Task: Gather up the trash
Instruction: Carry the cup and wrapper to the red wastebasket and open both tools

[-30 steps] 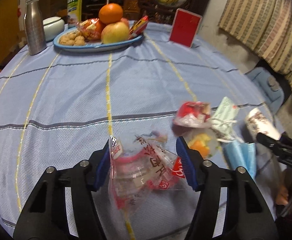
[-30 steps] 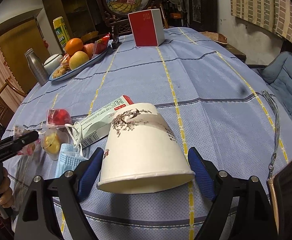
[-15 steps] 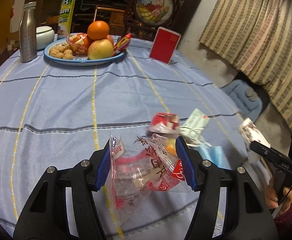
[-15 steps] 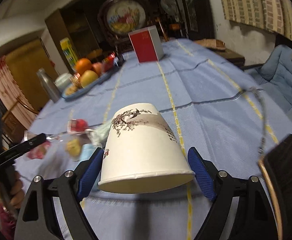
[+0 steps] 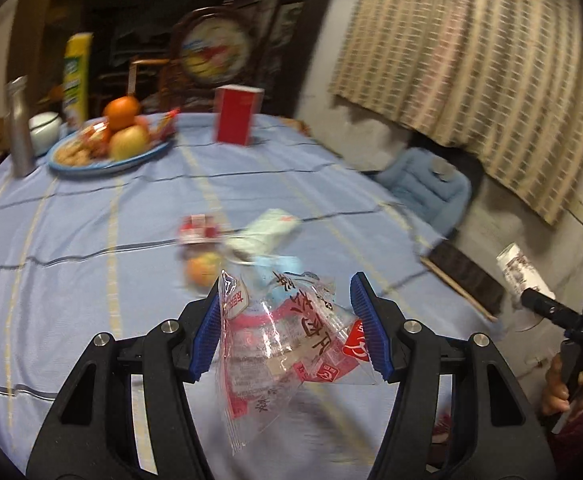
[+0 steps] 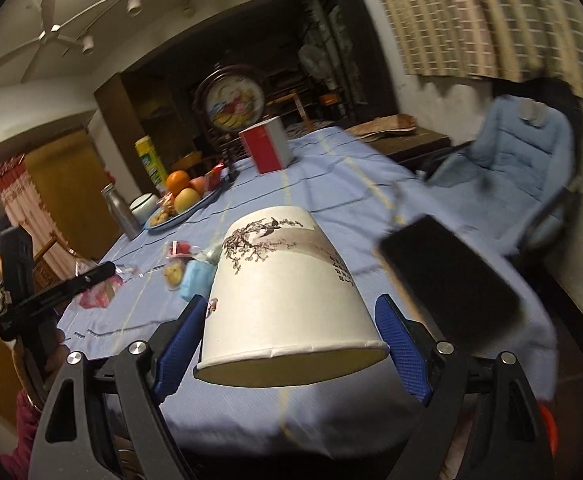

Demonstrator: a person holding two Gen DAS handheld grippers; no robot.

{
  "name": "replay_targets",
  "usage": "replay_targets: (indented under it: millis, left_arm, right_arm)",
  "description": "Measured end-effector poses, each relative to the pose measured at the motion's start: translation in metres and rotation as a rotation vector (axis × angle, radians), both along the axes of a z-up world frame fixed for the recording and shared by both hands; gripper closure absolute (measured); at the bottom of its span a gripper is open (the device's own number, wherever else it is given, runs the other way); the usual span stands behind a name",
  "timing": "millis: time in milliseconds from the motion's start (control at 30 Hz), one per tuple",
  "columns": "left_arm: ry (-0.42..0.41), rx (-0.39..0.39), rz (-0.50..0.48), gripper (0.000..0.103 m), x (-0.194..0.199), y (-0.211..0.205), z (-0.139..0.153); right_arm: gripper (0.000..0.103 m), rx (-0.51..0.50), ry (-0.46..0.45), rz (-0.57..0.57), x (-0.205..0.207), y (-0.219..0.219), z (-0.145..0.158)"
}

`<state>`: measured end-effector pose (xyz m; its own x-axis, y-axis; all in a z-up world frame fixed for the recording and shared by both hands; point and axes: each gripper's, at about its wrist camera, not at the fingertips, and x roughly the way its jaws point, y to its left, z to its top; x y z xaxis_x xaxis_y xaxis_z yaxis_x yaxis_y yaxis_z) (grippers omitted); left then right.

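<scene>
My left gripper (image 5: 287, 324) is shut on a clear and red plastic wrapper (image 5: 283, 340), held above the blue tablecloth (image 5: 91, 220). My right gripper (image 6: 291, 352) is shut on a white paper cup (image 6: 287, 292) with a branch print, rim toward the camera, lifted over the table's near edge. The cup also shows in the left wrist view (image 5: 521, 272). On the table lie a red-lidded jelly cup (image 5: 199, 230), a small orange-filled cup (image 5: 203, 268), a blue face mask (image 5: 279, 264) and a pale packet (image 5: 265, 232).
A blue plate of fruit and nuts (image 5: 107, 148), a steel bottle (image 5: 19, 128), a white jar (image 5: 45, 128) and a red box (image 5: 235, 114) stand at the far side. A dark phone (image 6: 447, 276) lies at the table's right edge. A blue chair (image 6: 519, 160) stands beyond.
Both grippers have risen and pulled back from the table with the wrapper and the cup still held. The trash pile now lies farther away.
</scene>
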<state>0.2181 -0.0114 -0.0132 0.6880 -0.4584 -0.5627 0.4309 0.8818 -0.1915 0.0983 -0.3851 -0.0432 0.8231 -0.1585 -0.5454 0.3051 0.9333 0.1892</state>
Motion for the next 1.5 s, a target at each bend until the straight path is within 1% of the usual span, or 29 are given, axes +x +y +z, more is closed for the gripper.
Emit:
replay_targets:
  millis: [33, 100, 167, 200, 300, 333, 400, 433, 533, 567, 600, 667, 800, 933, 1033, 1100, 1167, 1200, 1233, 1333, 1500]
  left_arm:
    - [-0.001, 0.003, -0.022, 0.043, -0.005, -0.01, 0.001]
    - [0.004, 0.008, -0.073, 0.043, -0.015, -0.032, 0.001]
    - [0.019, 0.01, -0.138, 0.043, -0.023, -0.06, -0.002]
    - [0.027, 0.01, -0.166, 0.043, -0.025, -0.072, -0.005]
    - [0.055, 0.016, -0.257, 0.043, -0.035, -0.114, -0.013]
    - [0.063, 0.02, -0.294, 0.043, -0.041, -0.131, -0.017]
    - [0.072, 0.027, -0.341, 0.043, -0.049, -0.155, -0.023]
    - [0.082, 0.033, -0.371, 0.043, -0.053, -0.171, -0.028]
    - [0.121, 0.053, -0.441, 0.043, -0.063, -0.207, -0.043]
    - [0.132, 0.064, -0.459, 0.043, -0.065, -0.217, -0.048]
    - [0.143, 0.077, -0.477, 0.043, -0.068, -0.226, -0.053]
    - [0.166, 0.111, -0.52, 0.043, -0.073, -0.25, -0.064]
    - [0.199, 0.153, -0.587, 0.043, -0.082, -0.283, -0.082]
    - [0.221, 0.196, -0.659, 0.043, -0.095, -0.322, -0.098]
    - [0.239, 0.224, -0.701, 0.043, -0.102, -0.347, -0.111]
    - [0.252, 0.234, -0.72, 0.042, -0.104, -0.363, -0.118]
    - [0.267, 0.254, -0.727, 0.033, -0.107, -0.377, -0.127]
    - [0.267, 0.264, -0.719, 0.024, -0.108, -0.381, -0.13]
    - [0.269, 0.272, -0.71, 0.018, -0.108, -0.385, -0.134]
    - [0.279, 0.286, -0.702, 0.014, -0.108, -0.387, -0.138]
    - [0.255, 0.299, -0.663, 0.012, -0.105, -0.382, -0.132]
  right_arm:
    - [0.019, -0.003, -0.002, -0.028, -0.021, -0.007, 0.0]
    - [0.019, -0.013, 0.005, -0.071, -0.049, -0.017, -0.004]
    - [0.019, -0.028, 0.028, -0.128, -0.08, -0.028, -0.011]
    - [0.019, -0.029, 0.04, -0.149, -0.089, -0.033, -0.016]
    - [0.019, -0.014, 0.096, -0.228, -0.123, -0.054, -0.039]
    - [0.019, 0.004, 0.117, -0.255, -0.134, -0.063, -0.051]
    - [0.017, 0.031, 0.159, -0.281, -0.147, -0.076, -0.071]
    - [0.016, 0.014, 0.204, -0.31, -0.149, -0.084, -0.087]
    - [0.015, -0.083, 0.357, -0.393, -0.142, -0.096, -0.122]
    - [0.015, -0.096, 0.379, -0.405, -0.142, -0.099, -0.129]
    - [0.015, -0.101, 0.377, -0.412, -0.144, -0.101, -0.13]
    - [0.014, -0.094, 0.336, -0.425, -0.153, -0.106, -0.126]
    - [0.013, -0.075, 0.233, -0.498, -0.184, -0.122, -0.108]
    - [0.013, 0.02, 0.102, -0.568, -0.221, -0.142, -0.09]
    - [0.013, 0.089, 0.039, -0.583, -0.241, -0.157, -0.088]
    - [0.013, 0.106, 0.022, -0.594, -0.248, -0.16, -0.089]
    - [0.013, 0.107, 0.018, -0.599, -0.251, -0.162, -0.09]
    - [0.013, 0.107, 0.019, -0.6, -0.252, -0.162, -0.092]
    - [0.013, 0.109, 0.021, -0.6, -0.253, -0.163, -0.094]
    - [0.013, 0.116, 0.017, -0.593, -0.255, -0.166, -0.096]
    - [0.013, 0.131, 0.007, -0.579, -0.251, -0.165, -0.096]
